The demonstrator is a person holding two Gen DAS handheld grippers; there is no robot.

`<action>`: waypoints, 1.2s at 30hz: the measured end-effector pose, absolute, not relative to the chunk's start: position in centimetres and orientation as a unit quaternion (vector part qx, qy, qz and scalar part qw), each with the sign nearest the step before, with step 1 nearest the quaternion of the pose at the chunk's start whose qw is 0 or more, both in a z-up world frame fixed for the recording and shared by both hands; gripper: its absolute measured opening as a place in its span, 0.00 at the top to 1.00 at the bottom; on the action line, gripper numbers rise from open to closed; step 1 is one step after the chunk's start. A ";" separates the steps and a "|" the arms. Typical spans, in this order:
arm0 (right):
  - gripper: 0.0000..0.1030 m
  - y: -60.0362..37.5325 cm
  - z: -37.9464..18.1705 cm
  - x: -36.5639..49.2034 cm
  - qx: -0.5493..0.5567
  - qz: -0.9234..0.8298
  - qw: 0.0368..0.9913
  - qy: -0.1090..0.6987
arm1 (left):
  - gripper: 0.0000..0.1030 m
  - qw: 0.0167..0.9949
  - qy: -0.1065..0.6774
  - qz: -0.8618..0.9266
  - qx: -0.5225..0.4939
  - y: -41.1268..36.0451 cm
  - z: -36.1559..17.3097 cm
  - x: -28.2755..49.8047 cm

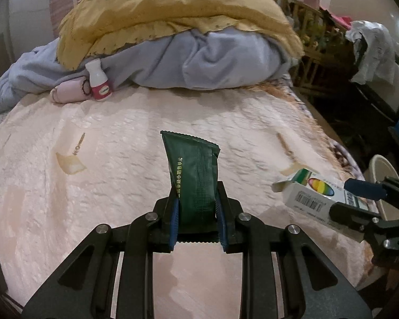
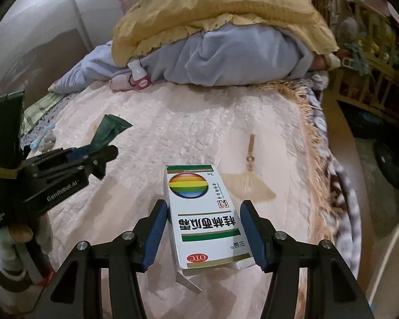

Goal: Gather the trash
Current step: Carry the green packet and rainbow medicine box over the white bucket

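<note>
Low centre in the left view, the left tool (image 1: 196,212) is clamped on a green sachet (image 1: 192,170), upright for carrying. The right tool (image 2: 203,230) squeezes a medicine box (image 2: 203,218). Farther up the bed (image 2: 199,133), a small bottle (image 1: 98,82) waits upper left. Only the right view shows both tools whole.
</note>
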State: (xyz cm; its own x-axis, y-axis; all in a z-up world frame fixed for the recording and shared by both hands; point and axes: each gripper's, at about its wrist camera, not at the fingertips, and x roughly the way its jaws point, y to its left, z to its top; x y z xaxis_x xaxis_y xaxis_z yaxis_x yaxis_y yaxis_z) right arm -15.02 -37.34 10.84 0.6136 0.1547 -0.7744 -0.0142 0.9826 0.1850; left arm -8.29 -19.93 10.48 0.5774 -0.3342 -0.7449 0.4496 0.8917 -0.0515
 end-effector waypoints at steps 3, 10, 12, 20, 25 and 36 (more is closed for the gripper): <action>0.47 -37.1 10.9 -16.3 0.081 0.040 0.895 0.436 | 0.79 0.886 0.396 -0.228 0.076 -20.5 10.8 -10.0; 0.47 -37.8 11.2 -19.5 0.094 0.020 0.899 0.428 | 0.79 0.885 0.382 -0.249 0.095 -22.3 11.1 -12.9; 0.47 -38.1 11.3 -20.2 0.095 0.013 0.900 0.426 | 0.79 0.883 0.382 -0.254 0.095 -22.7 11.1 -13.4; 0.47 -39.9 11.9 -23.0 0.104 -0.016 0.904 0.414 | 0.79 0.875 0.383 -0.278 0.103 -25.3 11.0 -15.1; 0.47 -41.4 12.5 -24.4 0.117 -0.031 0.907 0.405 | 0.79 0.870 0.383 -0.293 0.105 -26.9 11.1 -16.1; 0.47 -44.7 13.3 -26.7 0.136 -0.065 0.909 0.389 | 0.79 0.859 0.385 -0.321 0.107 -30.0 11.3 -17.3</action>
State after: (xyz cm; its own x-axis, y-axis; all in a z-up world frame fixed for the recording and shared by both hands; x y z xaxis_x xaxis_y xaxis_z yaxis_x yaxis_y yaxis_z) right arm -26.74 -44.66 13.27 0.6885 -0.0129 -0.7251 0.2246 0.9545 0.1963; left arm -17.26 -29.99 11.32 0.4979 -0.4691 -0.7294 0.6340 0.7707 -0.0629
